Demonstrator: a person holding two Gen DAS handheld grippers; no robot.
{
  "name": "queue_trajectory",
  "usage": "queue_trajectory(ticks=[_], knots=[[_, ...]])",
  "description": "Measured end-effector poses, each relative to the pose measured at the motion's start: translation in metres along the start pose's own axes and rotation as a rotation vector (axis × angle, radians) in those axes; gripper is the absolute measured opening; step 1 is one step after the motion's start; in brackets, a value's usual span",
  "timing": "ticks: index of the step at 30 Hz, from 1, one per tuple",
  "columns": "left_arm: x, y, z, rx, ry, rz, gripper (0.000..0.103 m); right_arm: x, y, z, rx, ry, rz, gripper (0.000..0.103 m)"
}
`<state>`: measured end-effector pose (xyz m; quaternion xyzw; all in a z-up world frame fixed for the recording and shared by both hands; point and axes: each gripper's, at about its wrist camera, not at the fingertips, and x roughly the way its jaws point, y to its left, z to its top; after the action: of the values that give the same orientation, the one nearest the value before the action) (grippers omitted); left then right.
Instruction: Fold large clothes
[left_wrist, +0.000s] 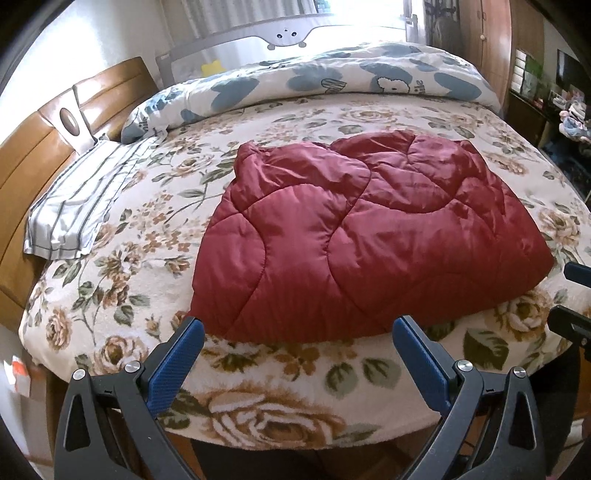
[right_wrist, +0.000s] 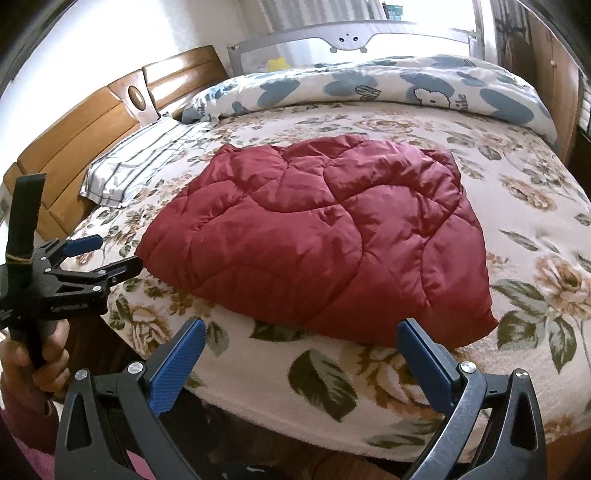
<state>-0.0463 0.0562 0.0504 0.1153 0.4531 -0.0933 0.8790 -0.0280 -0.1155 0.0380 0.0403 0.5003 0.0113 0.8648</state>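
Observation:
A dark red quilted garment (left_wrist: 354, 236) lies folded into a puffy bundle in the middle of the floral bedspread (left_wrist: 122, 266); the right wrist view shows the same garment (right_wrist: 317, 236). My left gripper (left_wrist: 299, 332) hangs open just in front of the bundle's near edge, holding nothing. In the right wrist view the left gripper (right_wrist: 116, 253) stands open beside the bundle's left corner, held by a hand (right_wrist: 44, 354). My right gripper (right_wrist: 303, 328) is open and empty before the near right edge. Only the tips of the right gripper (left_wrist: 576, 295) show in the left wrist view.
A blue-patterned duvet (left_wrist: 332, 81) is bunched along the far side of the bed. A striped pillow (left_wrist: 81, 206) lies at the left by the wooden headboard (left_wrist: 33, 155). A grey bed rail (left_wrist: 288, 35) stands behind, and a wardrobe (left_wrist: 484, 44) and cluttered shelves (left_wrist: 546, 85) at the right.

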Motion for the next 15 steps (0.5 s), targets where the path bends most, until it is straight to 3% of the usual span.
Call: queue_trajectory(ticks=[15], knots=[[0.015, -0.003, 0.008, 0.000, 0.013, -0.005, 0.102, 0.013, -0.008, 0.009, 0.021, 0.017, -0.011, 0.103]])
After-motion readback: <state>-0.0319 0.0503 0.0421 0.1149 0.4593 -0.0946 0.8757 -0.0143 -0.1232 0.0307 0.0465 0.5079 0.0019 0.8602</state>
